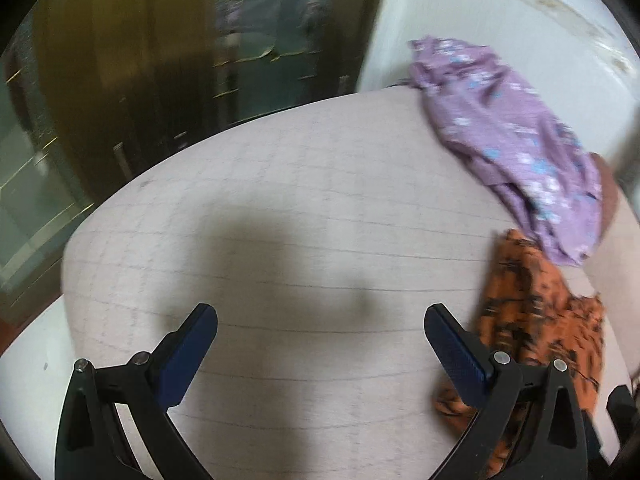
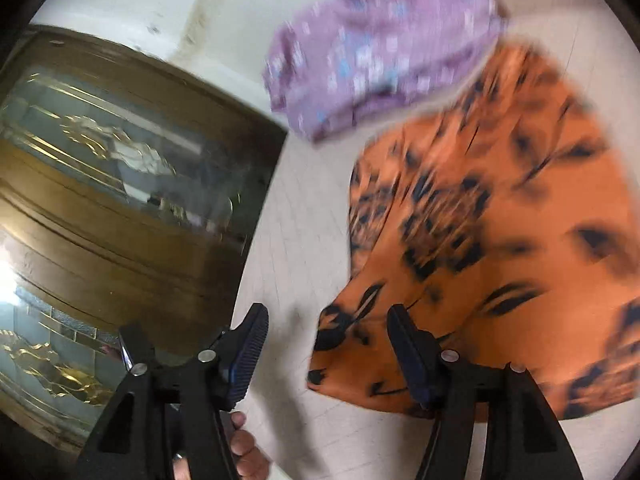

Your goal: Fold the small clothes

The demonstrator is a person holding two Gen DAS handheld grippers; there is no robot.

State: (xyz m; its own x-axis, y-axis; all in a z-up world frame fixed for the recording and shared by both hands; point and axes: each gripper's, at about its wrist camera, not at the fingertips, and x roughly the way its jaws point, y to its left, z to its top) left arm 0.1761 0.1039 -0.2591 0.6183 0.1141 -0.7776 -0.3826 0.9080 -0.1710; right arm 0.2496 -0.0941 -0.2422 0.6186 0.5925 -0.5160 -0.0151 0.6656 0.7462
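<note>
An orange garment with black markings [image 2: 500,240] lies spread on the pale grid-lined table [image 2: 288,240]. Its near corner lies below my right gripper [image 2: 327,309], whose jaws stand open without pressing on the cloth. A purple flowered garment [image 2: 380,52] lies crumpled beyond it, by the table's far edge. In the left wrist view my left gripper [image 1: 320,308] hangs wide open over the bare table [image 1: 300,200] with nothing between its fingers. There the orange garment [image 1: 536,312] lies just right of its right finger, and the purple garment [image 1: 508,140] lies farther back on the right.
A brown wooden door with patterned glass panes [image 2: 120,200] stands past the table's left edge, also seen as the door [image 1: 120,80] at the back left. A white wall [image 1: 480,8] rises behind the clothes. A person's hand [image 2: 244,448] holds the right gripper.
</note>
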